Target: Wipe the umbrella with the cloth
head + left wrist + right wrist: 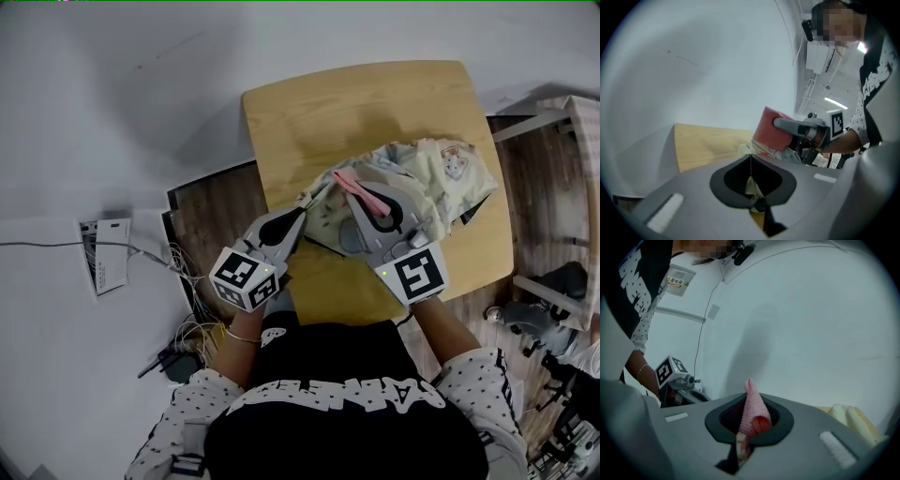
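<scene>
The umbrella [441, 178] lies collapsed as a bundle of cream patterned fabric on the wooden tabletop [356, 103], at centre right of the head view. The left gripper [302, 212], at the lower left of the bundle, has its jaws closed flat on a thin fold of the umbrella's fabric. The left gripper view shows that fold pinched between them. The right gripper [366, 199], just beside it, has its jaws clamped on the pink cloth [345, 180], whose rolled tip stands up out of the jaws in the right gripper view. The cloth sits over the near edge of the fabric; whether it presses on it cannot be told.

Step in hand, as judged: anchor the fabric and begin a wiping stroke.

1. Hold the left pinch firm and pull lightly toward the lower left of the frame so the panel is taut. Slack fabric will bunch ahead of the cloth.
2. Lower the right gripper until the cloth, not the jaw tips, bears on the fabric.
3. Stroke away from the pinch, toward the upper right of the bundle.
4. Apply light pressure. The bundle is loose, so a heavy stroke is likely to drag the whole umbrella across the tabletop.
5. Little cloth protrudes, so check that it does not slip from the jaws.
</scene>
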`<state>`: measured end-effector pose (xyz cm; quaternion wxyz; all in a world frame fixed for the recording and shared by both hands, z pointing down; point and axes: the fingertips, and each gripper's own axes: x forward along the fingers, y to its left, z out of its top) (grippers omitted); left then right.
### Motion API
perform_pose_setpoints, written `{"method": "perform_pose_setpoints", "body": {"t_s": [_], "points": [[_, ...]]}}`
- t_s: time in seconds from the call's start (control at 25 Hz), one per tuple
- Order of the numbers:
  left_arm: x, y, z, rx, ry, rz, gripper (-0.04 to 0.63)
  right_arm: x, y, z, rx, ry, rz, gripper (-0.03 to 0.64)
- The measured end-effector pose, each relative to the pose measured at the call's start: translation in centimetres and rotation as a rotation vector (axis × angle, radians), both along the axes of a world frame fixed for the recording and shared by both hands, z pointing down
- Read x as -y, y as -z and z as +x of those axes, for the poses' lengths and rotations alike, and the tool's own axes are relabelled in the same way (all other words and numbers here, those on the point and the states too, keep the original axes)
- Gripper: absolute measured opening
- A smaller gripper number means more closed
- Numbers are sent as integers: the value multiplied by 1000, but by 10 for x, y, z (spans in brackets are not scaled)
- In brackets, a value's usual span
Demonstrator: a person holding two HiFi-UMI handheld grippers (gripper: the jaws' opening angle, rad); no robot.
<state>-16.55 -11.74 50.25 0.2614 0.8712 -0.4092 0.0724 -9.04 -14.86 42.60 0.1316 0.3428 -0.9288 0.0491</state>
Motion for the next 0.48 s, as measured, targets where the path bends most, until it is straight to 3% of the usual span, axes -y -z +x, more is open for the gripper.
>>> {"method": "perform_pose_setpoints", "body": {"t_s": [0.48], "points": [[-5,23,5,-38,-10,24,5,-19,-38,-22,-45,94,-38,32]]}}
